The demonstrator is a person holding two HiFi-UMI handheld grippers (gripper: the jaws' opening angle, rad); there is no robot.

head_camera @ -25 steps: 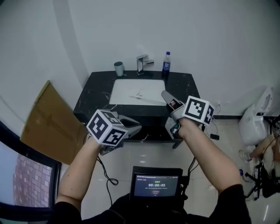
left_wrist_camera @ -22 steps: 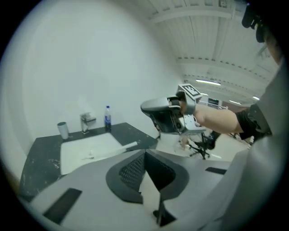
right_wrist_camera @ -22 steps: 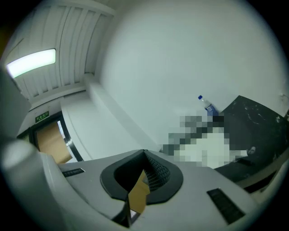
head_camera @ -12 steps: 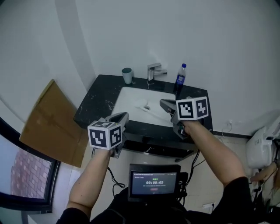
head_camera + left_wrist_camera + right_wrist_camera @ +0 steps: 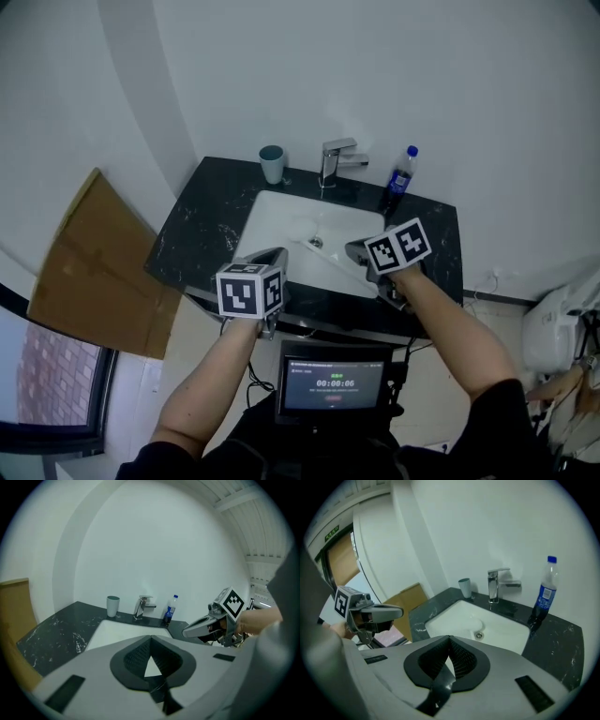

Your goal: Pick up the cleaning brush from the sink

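Observation:
A white basin (image 5: pixel 281 220) is set in a black marble counter (image 5: pixel 202 225). In it lies the thin white cleaning brush (image 5: pixel 330 262), slanting from near the drain toward the front right rim. My left gripper (image 5: pixel 273 255) is shut and empty over the counter's front edge, left of the brush. Above the front right rim, my right gripper (image 5: pixel 353 250) is shut and empty beside the brush handle. From the left gripper view its own jaws (image 5: pixel 150 639) meet over the basin (image 5: pixel 119 631). The right gripper's jaws (image 5: pixel 450 638) meet too. I cannot make out the brush in either gripper view.
A teal cup (image 5: pixel 272 164), a chrome faucet (image 5: pixel 336 159) and a blue-labelled bottle (image 5: pixel 398 180) stand along the counter's back. Cardboard (image 5: pixel 89 253) leans on the wall at the left. A small screen (image 5: pixel 333 382) hangs at the person's waist.
Both grippers have moved forward and down from in front of the cabinet to the counter's front edge, rolling as they went. The sink now lies closer in the head view.

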